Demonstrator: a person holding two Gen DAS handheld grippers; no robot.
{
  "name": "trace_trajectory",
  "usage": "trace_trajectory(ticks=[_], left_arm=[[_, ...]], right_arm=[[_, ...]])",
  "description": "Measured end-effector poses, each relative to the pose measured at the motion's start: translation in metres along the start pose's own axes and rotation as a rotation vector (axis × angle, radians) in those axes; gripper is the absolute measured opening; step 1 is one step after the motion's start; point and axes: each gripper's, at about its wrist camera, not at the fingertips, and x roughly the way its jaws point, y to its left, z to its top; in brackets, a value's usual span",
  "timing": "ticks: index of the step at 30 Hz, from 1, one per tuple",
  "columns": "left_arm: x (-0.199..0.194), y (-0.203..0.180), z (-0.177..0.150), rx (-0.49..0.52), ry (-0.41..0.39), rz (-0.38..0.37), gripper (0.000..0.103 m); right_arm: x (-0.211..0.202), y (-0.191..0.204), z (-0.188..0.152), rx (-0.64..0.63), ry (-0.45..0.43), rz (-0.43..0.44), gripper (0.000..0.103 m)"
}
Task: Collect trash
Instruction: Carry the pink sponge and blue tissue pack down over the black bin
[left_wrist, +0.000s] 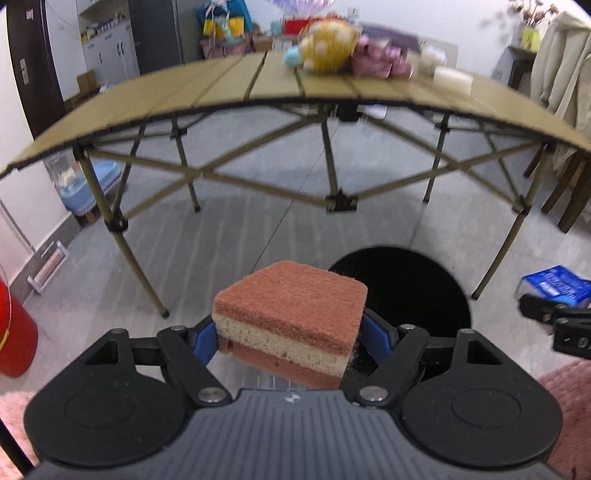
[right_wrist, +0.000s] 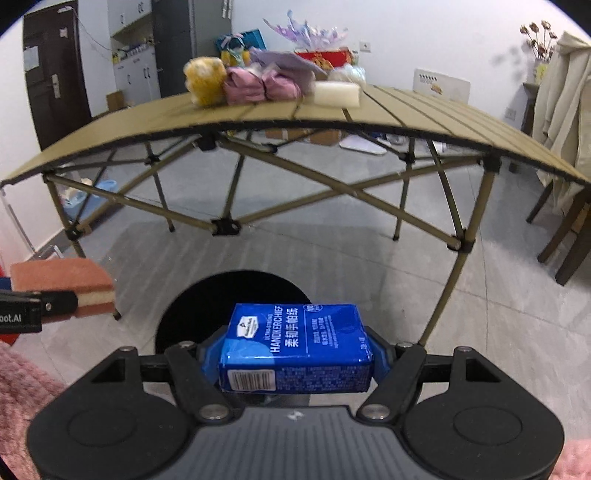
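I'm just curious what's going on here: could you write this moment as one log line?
left gripper: shut on sponge | right gripper: shut on tissue pack | black bin: below, on floor

Even indoor light, soft shadows; strong fisheye bending at edges; table (left_wrist: 229, 88) clutter blurred, dark corner vignetting.
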Motion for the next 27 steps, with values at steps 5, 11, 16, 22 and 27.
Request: trace_trajectory(ticks=[5,11,16,22,27], left_arm=[[0.027,0.0,-0.002,-0.005,0.066,0.031,0.078],[0.055,0.005,-0.007,-0.014,0.132,0.068,0.078],[0.071,0.008,-0.009,-0.013,0.182,0.1,0.078],[0.077,0.005,-0.009,-0.003,0.203,0.119,0.078],[0.081,0.002,-0.006,-0.002,0.219,0.131,0.078]], right_arm=[[0.017,-0.013,-0.003,0.019,0.027,-0.032,0.072],[0.04,-0.032,-0.005,0.069,0.063,-0.061,0.072],[0.054,-0.041,-0.004,0.109,0.084,-0.069,0.072],[0.064,-0.042,-0.001,0.112,0.093,-0.079,0.072],[0.069,-0.042,0.002,0.116,0.094,-0.09,0.072]])
